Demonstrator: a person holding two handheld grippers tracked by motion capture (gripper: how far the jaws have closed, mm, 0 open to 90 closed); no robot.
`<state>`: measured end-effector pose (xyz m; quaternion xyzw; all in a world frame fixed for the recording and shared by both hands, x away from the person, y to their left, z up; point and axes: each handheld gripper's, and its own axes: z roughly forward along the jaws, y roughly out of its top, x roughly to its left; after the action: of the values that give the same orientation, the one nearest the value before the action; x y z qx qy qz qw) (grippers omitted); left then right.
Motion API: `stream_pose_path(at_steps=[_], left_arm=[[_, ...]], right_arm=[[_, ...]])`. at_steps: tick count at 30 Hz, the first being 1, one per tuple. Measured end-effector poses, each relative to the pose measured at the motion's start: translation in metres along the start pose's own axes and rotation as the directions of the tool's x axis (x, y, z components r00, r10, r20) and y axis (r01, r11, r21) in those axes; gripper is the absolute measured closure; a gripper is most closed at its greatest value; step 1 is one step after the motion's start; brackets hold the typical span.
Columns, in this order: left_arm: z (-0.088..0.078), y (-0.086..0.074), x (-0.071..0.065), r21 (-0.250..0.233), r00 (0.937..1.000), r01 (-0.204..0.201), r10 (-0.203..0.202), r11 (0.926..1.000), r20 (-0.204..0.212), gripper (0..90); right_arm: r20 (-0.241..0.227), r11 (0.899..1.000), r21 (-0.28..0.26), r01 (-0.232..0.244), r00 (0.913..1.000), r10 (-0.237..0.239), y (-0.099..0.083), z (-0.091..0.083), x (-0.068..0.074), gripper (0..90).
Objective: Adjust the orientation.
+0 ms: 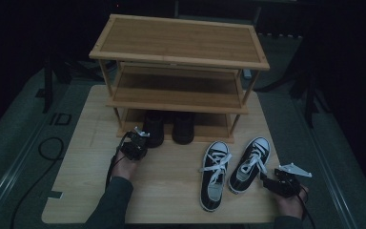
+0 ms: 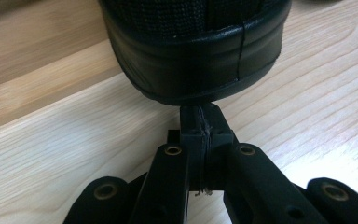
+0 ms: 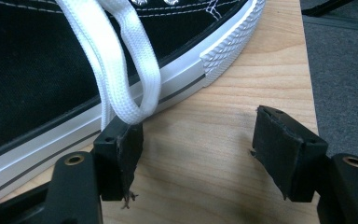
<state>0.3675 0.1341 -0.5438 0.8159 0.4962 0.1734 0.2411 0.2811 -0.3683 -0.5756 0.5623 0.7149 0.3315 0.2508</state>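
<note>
Left tool [image 1: 137, 140] clenched empty, tips touching heel of left black shoe [image 1: 153, 128] on rack's bottom shelf [image 1: 209, 133]; shoe dead ahead, long axis running into rack. Right tool [image 3: 198, 140] released beside right sneaker [image 1: 250, 164] on desk [image 1: 171, 186].

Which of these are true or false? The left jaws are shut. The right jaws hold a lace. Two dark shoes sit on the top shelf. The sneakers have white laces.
1. The left gripper has its jaws shut: true, pressed together just behind a black shoe.
2. The right gripper grips a lace: false, its jaws stand open beside the sneaker.
3. Two dark shoes sit on the top shelf: false, they are at the bottom of the rack.
4. Both sneakers have white laces: true.
</note>
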Motion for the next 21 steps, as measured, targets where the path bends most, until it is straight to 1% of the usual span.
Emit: stream_pose_path(at_steps=[4,9,17,19,21], left_arm=[[0.007,0.006,-0.008,0.002,0.9998,-0.013,0.013,0.9999,0.014,89.4],[0.011,0.013,-0.015,0.011,0.9993,-0.033,0.033,0.9994,0.017,89.4],[0.015,0.021,-0.02,0.021,0.9983,-0.055,0.054,0.9983,0.023,89.3],[0.015,0.021,-0.021,0.024,0.9982,-0.058,0.057,0.998,0.019,89.2],[0.015,0.021,-0.021,0.022,0.9981,-0.057,0.056,0.9981,0.025,88.7]], right_arm=[[0.0,1.0,0.0,0.0,1.0,0.0,0.0,0.0,0.0,33.3],[0.0,1.0,0.0,0.0,1.0,0.0,0.0,0.0,0.0,33.2],[0.0,1.0,0.0,0.0,1.0,0.0,0.0,0.0,0.0,33.2],[0.0,1.0,0.0,0.0,1.0,0.0,0.0,0.0,0.0,33.2],[0.0,1.0,0.0,0.0,1.0,0.0,0.0,0.0,0.0,33.2]])
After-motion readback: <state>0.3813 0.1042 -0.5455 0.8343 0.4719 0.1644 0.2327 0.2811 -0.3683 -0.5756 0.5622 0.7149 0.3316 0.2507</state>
